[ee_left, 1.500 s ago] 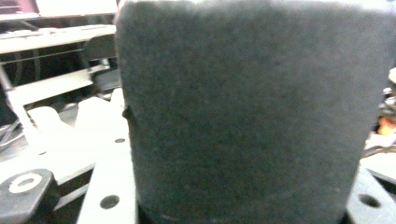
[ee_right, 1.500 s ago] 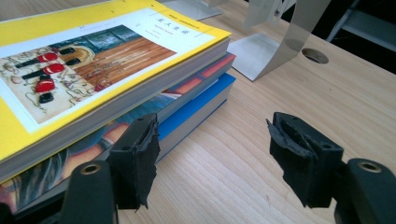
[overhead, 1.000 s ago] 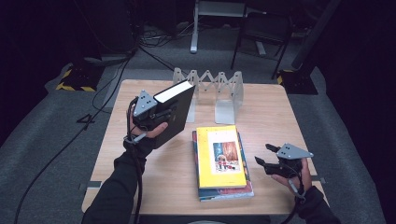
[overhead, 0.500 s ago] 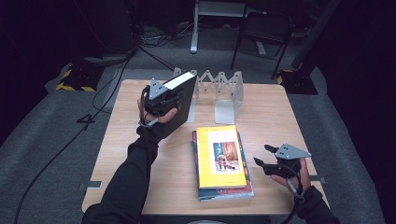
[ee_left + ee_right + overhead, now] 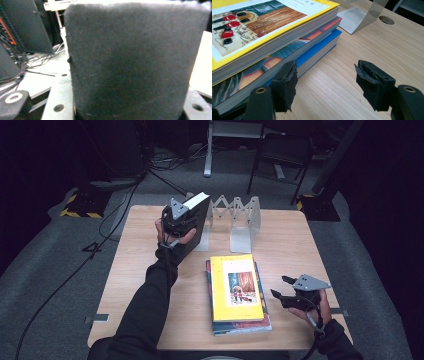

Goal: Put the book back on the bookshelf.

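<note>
A thick black book [image 5: 199, 215] with white page edges is held upright over the table's far left, with my left gripper [image 5: 186, 222] shut on it. In the left gripper view its dark cover [image 5: 132, 62] stands right in front of the camera. The book is next to the left end of a grey folding book rack [image 5: 235, 210]. A stack of three books lies flat in the middle, a yellow book [image 5: 235, 287] on top. My right gripper [image 5: 281, 289] rests open just right of the stack, its jaws [image 5: 325, 80] empty above bare wood beside the blue bottom book [image 5: 319, 47].
The wooden table [image 5: 310, 245] has bare room at the left front and right rear. A metal bookend [image 5: 241, 237] stands behind the stack, its foot plate [image 5: 354, 16] flat on the wood. Cables and chair legs lie on the floor beyond.
My left gripper carried the black book rightward and away from me, toward the rack's left end, and the book now stands more upright. The right gripper stayed put.
</note>
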Motion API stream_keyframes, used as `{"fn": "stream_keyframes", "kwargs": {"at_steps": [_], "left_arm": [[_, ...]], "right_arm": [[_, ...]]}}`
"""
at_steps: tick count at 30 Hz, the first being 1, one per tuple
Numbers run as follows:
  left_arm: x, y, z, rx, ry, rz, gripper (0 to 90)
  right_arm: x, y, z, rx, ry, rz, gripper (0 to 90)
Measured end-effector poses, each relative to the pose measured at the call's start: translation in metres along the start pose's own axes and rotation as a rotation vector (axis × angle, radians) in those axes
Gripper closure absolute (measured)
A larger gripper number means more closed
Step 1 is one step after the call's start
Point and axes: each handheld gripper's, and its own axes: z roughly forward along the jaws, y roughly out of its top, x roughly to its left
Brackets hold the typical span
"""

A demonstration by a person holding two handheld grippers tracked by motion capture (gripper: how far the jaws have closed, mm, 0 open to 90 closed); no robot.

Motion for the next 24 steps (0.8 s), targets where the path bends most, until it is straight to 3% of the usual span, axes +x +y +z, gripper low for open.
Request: {"fn": "stream_keyframes", "kwargs": {"at_steps": [4, 7, 24], "left_arm": [[0.000, -0.009, 0.006, 0.015, -0.003, -0.024, 51.8], [0.003, -0.013, 0.004, -0.007, 0.006, -0.060, 51.8], [-0.005, -0.043, -0.023, -0.074, 0.054, -0.103, 50.9]], "right_arm": [[0.000, 0.000, -0.001, -0.004, -0.001, -0.002, 33.5], [0.000, 0.000, -0.001, -0.005, -0.001, 0.002, 33.5], [0.004, 0.002, 0.001, 0.011, 0.002, -0.029, 33.5]]}}
